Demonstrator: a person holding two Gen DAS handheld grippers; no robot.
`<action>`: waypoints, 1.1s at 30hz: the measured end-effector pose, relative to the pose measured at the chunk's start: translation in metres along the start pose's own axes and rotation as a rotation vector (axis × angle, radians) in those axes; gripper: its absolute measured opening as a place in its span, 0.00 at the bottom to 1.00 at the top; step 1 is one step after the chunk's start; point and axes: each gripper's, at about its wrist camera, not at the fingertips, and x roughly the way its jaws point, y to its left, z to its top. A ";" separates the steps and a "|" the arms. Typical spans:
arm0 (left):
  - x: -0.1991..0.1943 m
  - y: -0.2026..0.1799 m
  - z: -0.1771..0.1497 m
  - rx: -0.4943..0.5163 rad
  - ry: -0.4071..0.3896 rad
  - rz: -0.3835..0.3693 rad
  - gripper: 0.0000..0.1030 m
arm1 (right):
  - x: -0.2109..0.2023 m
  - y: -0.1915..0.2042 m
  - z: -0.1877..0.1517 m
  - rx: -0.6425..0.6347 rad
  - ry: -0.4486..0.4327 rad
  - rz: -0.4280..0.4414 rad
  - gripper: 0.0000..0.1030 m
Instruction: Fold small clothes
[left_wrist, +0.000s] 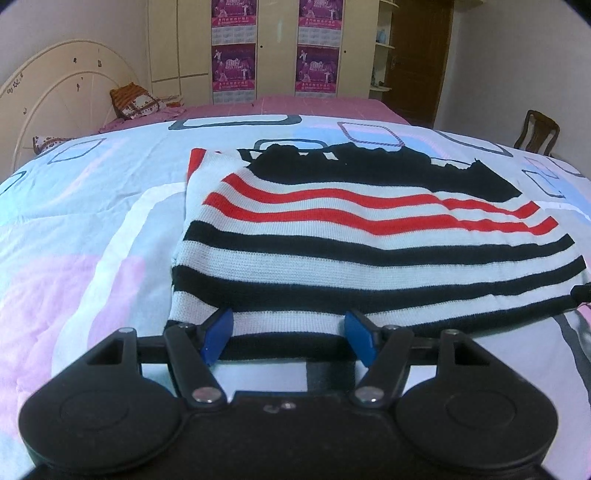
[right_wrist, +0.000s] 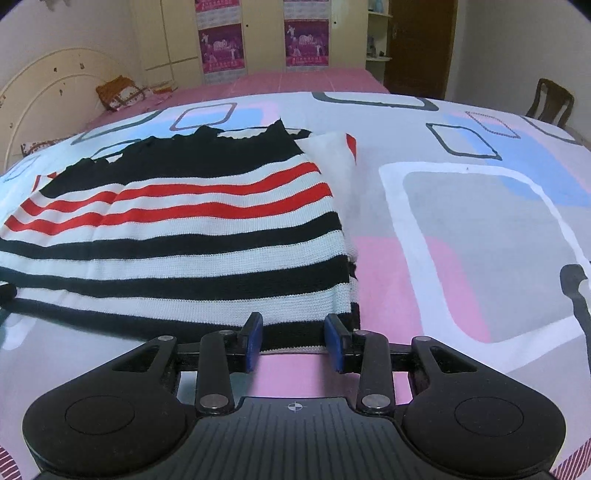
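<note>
A small knit sweater (left_wrist: 369, 243) with black, white and red stripes and a black top part lies flat on the bed, its sleeves folded in. It also shows in the right wrist view (right_wrist: 192, 236). My left gripper (left_wrist: 290, 338) is open, its blue pads at the near left part of the hem, with the hem edge between them. My right gripper (right_wrist: 295, 341) is open at the near right corner of the hem, its pads on either side of the black hem band.
The sweater lies on a quilt (right_wrist: 461, 229) with pink, blue and grey squares. A pink sheet (left_wrist: 295, 107) and a pillow (left_wrist: 135, 101) lie beyond, by a cream headboard (left_wrist: 55, 96). A wooden chair (right_wrist: 552, 99) stands at the far right; wardrobes (left_wrist: 277, 48) line the wall.
</note>
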 end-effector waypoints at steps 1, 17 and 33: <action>0.000 0.000 0.000 -0.001 -0.001 0.001 0.65 | 0.000 0.000 0.000 -0.001 -0.003 0.001 0.34; -0.043 0.015 -0.010 -0.093 -0.074 -0.035 0.75 | -0.036 0.000 0.005 0.000 -0.130 0.017 0.64; 0.030 0.069 -0.010 -0.814 -0.209 -0.198 0.46 | 0.017 0.073 0.065 0.106 -0.042 0.294 0.00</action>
